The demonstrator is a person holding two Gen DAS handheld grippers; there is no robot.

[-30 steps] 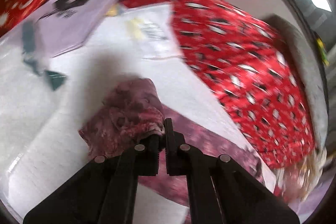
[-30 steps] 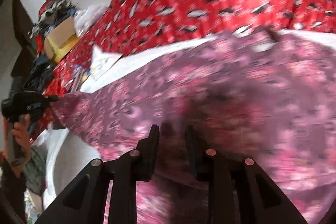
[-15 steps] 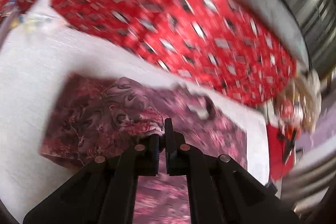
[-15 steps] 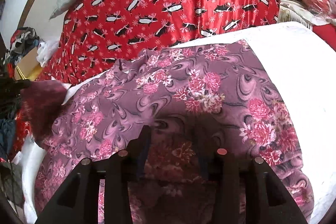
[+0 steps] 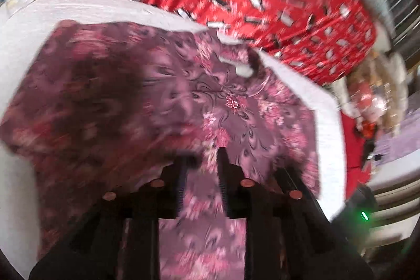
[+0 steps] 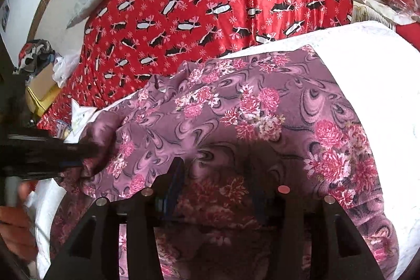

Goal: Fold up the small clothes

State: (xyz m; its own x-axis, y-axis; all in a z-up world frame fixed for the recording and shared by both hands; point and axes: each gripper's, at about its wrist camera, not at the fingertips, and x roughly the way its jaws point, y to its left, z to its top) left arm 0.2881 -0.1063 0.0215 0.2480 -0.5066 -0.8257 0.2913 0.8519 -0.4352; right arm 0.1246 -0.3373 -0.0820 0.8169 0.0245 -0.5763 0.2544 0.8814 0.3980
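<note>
Both of your grippers hover over the purple floral garment (image 6: 236,106), spread on the white sheet (image 6: 367,64); your left gripper (image 5: 200,162) and right gripper (image 6: 215,169) are spreading their jaws, gripping nothing.

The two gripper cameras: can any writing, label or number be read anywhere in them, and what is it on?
No text can be read in either view.
Folded white paper beside the purple floral garment: faint printed marks, too small to read.
Small picture on the wall: too small and dark to read.
Red patterned cover: only a printed pattern, no lettering.
</note>
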